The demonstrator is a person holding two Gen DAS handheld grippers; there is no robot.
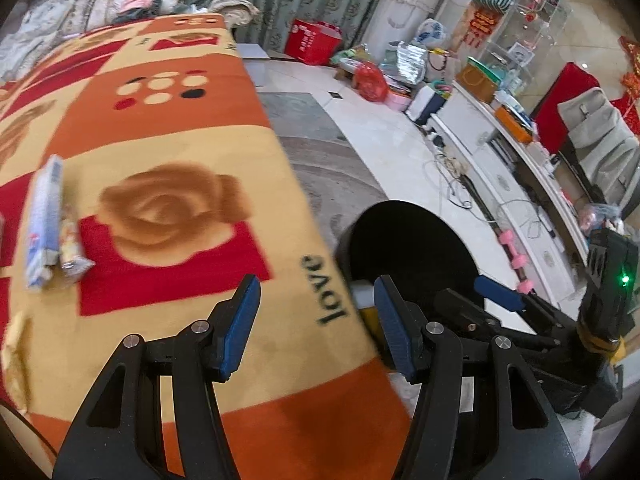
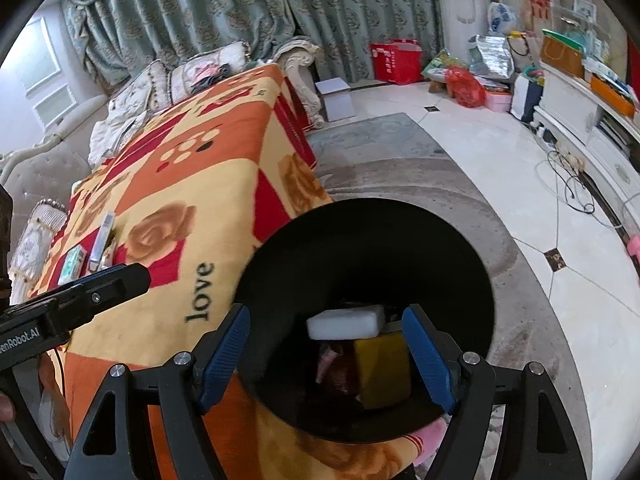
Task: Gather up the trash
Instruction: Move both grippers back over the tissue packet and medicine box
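Observation:
A round black bin (image 2: pixel 372 240) stands on the floor against the blanket-covered table's near corner. Inside lie a white block (image 2: pixel 344 322), a yellow box (image 2: pixel 384 372) and pinkish scraps. My right gripper (image 2: pixel 326 354) is open and empty, right over the bin's mouth. My left gripper (image 1: pixel 316 320) is open and empty over the blanket's edge by the word "love" (image 1: pixel 326 290); the bin (image 1: pixel 408 248) is just to its right. On the blanket lie a long blue-white packet (image 1: pixel 44 220) and a small crumpled wrapper (image 1: pixel 72 244). A green packet (image 2: pixel 72 264) lies beside them.
The orange, red and yellow blanket (image 1: pixel 160 128) covers the table. A sofa with cushions (image 2: pixel 132 92) stands behind it. A red box (image 2: pixel 396 60), bags and a white cabinet (image 2: pixel 580 120) with cables line the far side. A grey rug (image 2: pixel 400 176) lies under the bin.

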